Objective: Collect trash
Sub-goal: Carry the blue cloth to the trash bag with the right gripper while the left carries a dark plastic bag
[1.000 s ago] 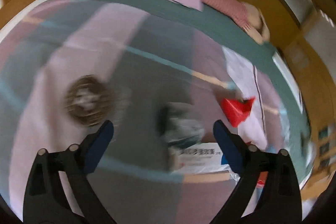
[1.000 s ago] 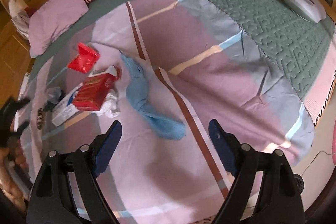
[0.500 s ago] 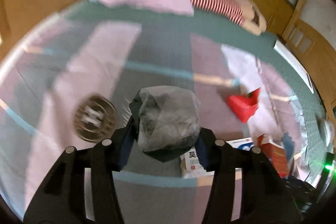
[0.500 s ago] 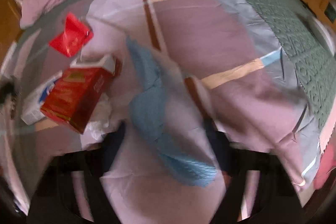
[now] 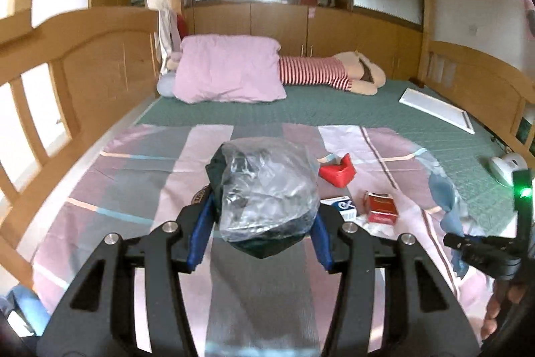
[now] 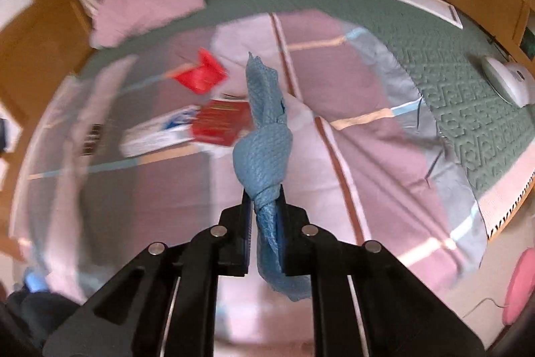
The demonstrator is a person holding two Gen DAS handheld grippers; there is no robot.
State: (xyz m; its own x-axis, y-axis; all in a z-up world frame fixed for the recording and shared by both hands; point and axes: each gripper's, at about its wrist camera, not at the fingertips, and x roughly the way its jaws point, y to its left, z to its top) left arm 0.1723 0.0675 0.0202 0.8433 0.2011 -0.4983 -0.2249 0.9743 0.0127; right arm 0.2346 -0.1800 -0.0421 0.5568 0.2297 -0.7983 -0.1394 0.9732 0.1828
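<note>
On the bed (image 5: 334,109), my left gripper (image 5: 260,223) grips a crumpled plastic bag (image 5: 267,186); my right gripper (image 6: 264,209) pinches a blue cloth (image 6: 262,156). Still lying there, I judge: white carton (image 6: 157,131), red box (image 6: 222,122), red wrapper (image 6: 200,74).

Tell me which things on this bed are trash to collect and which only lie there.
Trash to collect:
- crumpled plastic bag, held in left hand-held gripper
- blue cloth, held in right hand-held gripper
- red wrapper
- red box
- white box

Only lying there:
- pink pillow
- striped doll
</note>
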